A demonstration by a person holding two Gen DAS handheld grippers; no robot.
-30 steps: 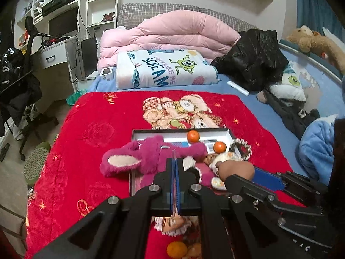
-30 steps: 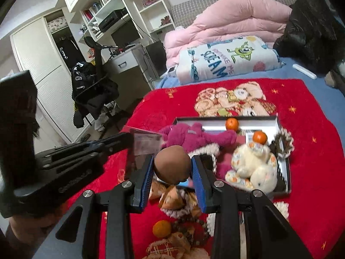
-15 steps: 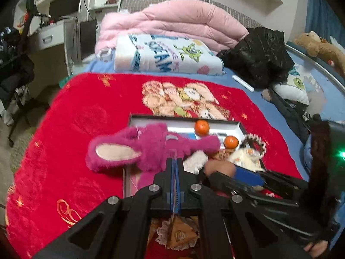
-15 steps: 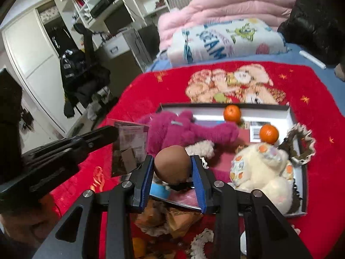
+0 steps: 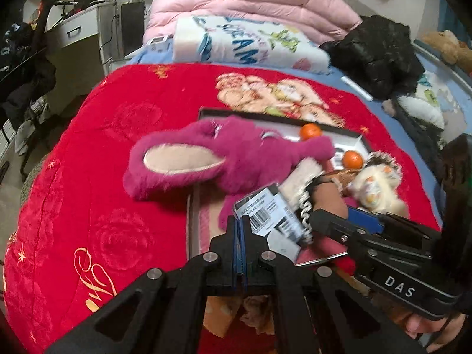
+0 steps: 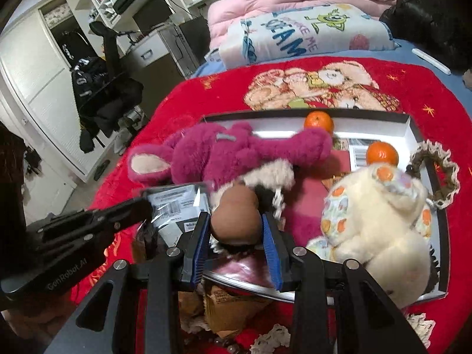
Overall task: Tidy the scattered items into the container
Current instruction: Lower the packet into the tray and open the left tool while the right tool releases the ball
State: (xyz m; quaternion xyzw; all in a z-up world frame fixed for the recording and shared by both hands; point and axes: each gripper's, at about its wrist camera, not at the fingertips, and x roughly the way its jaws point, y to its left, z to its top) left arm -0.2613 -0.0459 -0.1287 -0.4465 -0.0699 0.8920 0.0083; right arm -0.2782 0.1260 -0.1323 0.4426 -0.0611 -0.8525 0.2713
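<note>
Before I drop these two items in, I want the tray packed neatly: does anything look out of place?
Yes. The pink plush rabbit lies askew across the tray, its head and ear hanging over the left rim onto the red blanket. A lace-trimmed ring also straddles the right rim.

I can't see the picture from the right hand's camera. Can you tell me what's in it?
The right gripper squeezes a brown gourd-shaped thing above a shallow grey tray on a red blanket. In the tray lie a pink plush toy, a cream plush toy and two oranges.
</note>
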